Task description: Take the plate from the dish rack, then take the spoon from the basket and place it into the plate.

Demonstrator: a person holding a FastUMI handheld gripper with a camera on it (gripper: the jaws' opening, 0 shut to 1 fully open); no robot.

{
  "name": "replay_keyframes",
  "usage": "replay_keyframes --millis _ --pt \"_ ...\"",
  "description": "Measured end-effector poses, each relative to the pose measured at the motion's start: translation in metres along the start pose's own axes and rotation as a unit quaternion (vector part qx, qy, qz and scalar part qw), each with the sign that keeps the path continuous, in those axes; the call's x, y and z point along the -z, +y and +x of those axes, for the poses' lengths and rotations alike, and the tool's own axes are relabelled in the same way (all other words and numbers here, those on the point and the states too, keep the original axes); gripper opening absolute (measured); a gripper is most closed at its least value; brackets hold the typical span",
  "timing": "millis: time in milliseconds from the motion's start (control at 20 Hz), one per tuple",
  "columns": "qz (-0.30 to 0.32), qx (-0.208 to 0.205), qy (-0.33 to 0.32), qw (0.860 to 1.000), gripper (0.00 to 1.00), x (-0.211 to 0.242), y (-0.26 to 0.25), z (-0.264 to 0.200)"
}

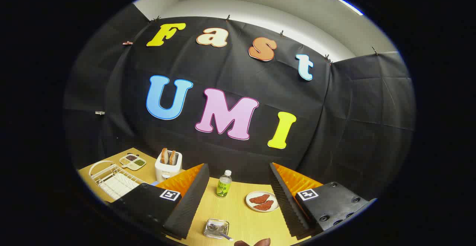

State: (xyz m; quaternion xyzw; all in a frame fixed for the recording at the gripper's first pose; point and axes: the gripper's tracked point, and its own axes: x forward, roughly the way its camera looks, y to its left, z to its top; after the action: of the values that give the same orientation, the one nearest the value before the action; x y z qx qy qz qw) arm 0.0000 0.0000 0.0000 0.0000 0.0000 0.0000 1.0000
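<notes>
- The spoon point(219, 232) lay in the small basket point(215, 228) on the table point(238, 209), between the fingers and close in.
- The rack point(113, 179) stood far left; whether it held a plate, I could not tell.
- The gripper point(238, 186) hung wide apart, holding nothing.
- Beyond: a bottle point(224, 184), a plate of meat point(262, 201), a toaster point(168, 164), a divided dish point(132, 161).
</notes>
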Motion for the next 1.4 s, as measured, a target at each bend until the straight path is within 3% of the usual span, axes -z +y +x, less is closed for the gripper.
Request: replay_keyframes --millis 850,1150,1400 --pt "0.007 -0.013 0.013 1.0 0.98 -0.004 0.017 -0.002" --pt "0.006 -0.065 0.054 0.996 0.98 0.003 0.069 0.005" --pt "0.022 -0.129 0.128 0.983 0.97 0.031 0.134 0.016"
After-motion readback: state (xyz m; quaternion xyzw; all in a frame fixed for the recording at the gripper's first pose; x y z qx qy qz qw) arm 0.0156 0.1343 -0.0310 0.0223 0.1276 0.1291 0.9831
